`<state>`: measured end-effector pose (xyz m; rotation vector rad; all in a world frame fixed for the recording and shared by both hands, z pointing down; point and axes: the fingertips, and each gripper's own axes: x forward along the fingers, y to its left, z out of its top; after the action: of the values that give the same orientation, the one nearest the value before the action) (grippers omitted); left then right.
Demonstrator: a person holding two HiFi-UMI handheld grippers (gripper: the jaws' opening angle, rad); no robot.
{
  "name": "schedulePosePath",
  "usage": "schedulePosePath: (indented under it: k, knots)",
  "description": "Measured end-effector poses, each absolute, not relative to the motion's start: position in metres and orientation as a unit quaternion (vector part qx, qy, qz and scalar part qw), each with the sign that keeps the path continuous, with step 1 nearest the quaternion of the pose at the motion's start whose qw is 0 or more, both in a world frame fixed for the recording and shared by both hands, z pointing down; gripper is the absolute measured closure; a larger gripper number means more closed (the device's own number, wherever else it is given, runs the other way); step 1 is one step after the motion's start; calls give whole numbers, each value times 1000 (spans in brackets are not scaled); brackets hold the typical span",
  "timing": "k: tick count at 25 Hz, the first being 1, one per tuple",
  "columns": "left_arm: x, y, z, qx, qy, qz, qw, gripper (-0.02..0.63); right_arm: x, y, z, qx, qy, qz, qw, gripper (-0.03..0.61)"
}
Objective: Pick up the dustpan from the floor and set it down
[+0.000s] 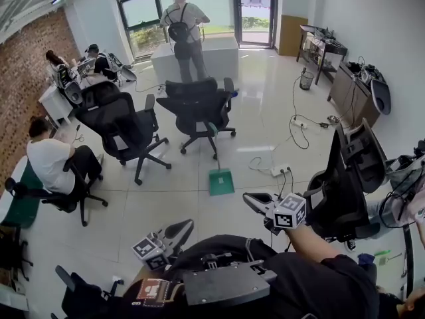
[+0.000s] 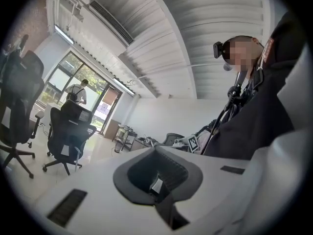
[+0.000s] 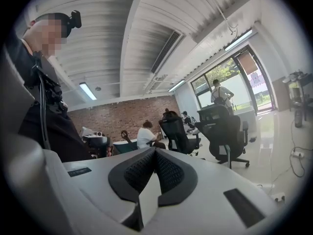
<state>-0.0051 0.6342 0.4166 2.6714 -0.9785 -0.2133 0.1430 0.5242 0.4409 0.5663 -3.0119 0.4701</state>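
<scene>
Looking at just one dustpan (image 1: 221, 180) here: green all over, flat squarish pan lying down on the pale tiled floor (image 1: 166, 198), thin green handle (image 1: 214, 148) sticking up and leaning back toward the chairs. Finding it out in the middle of the room, well ahead of both tongs and touching neither. Holding the left tongs (image 1: 188, 224) low on the left, closed with nothing in them, pads meeting at the tip. Holding the right tongs (image 1: 248, 199) a bit higher on the right, also closed and empty, pointing roughly toward the pan. Getting plenty of bare tile on the near and left sides of the pan for moving in. Getting tighter on the other sides though: wheeled base of a black office chair (image 1: 199, 105) just behind the handle, and a white power strip (image 1: 279, 170) with loose cables lying near the pan's right edge. Counting two empty chairs mid-floor, that one plus a second chair (image 1: 119, 121) to its left, and a third chair (image 1: 345, 178) crowding right beside the right tongs. Counting four other people too: three seated people (image 1: 50, 158) along the left side and one standing person (image 1: 182, 25) with a backpack by the far windows. Also spotting one small bin (image 1: 306, 80) over by the right wall.
</scene>
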Motion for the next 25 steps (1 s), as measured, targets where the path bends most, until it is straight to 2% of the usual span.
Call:
schedulePosePath:
  k: [3, 9, 15, 20, 25]
  knots:
    - [-53, 607, 407, 930, -331, -90, 130, 606, 106, 503, 428, 200, -970, 141, 18, 555]
    - [-164, 550, 388, 938, -298, -100, 145, 606, 11, 462, 398, 238, -962, 130, 19, 555]
    - [-242, 466, 409, 947, -263, -94, 160, 606, -72, 393, 417, 261, -955, 140, 24, 555]
    - [-248, 397, 438, 942, -250, -97, 204, 606, -89, 336, 447, 260, -952, 157, 41, 555]
    - [-199, 310, 439, 933, -284, -99, 199, 606, -32, 247, 459, 241, -958, 152, 41, 555]
